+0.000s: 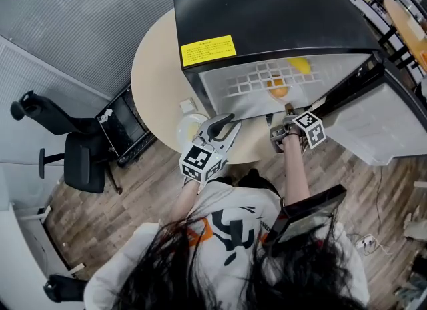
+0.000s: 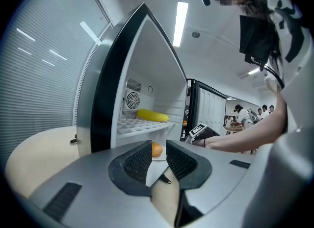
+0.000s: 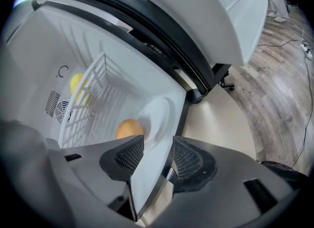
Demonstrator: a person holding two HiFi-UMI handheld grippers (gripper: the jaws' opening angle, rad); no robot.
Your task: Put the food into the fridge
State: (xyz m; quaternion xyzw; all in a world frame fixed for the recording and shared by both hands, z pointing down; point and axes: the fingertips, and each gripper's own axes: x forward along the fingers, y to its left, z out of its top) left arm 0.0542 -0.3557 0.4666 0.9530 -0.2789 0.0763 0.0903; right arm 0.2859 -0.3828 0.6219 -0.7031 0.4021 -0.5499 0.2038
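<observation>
1. Table (image 1: 157, 75): round, beige top. The fridge (image 1: 267, 9) stands on it and takes up most of the right half.
2. Fridge: black top with a yellow label (image 1: 208, 51). Its door (image 1: 373, 119) is swung wide open to the right, white liner showing.
3. Inside, a white grid shelf (image 1: 257, 79) carries a yellow item (image 2: 152, 115) near the back wall, by the fan grille.
4. The orange (image 3: 128, 129) sits on a white plate (image 3: 157, 119) on the fridge floor, under the shelf and close to the front edge.
5. Right gripper (image 3: 158, 142): at the fridge mouth with its jaws spread wide. The plate rim runs between the pads, with a gap visible on the right pad's side, so it has no grip.
6. Left gripper (image 2: 158, 148): in front of the fridge over the table edge. Its jaws are apart with nothing between them.
7. Floor (image 1: 153, 169): wood-pattern planks. A black chair (image 1: 73, 155) stands to the left, and a black crate (image 1: 127, 129) sits against the table.
8. Grey blinds (image 1: 80, 15) cover the wall on the left.
9. The left gripper view shows a ceiling strip light (image 2: 180, 23) and people (image 2: 245, 114) far back past the door.
</observation>
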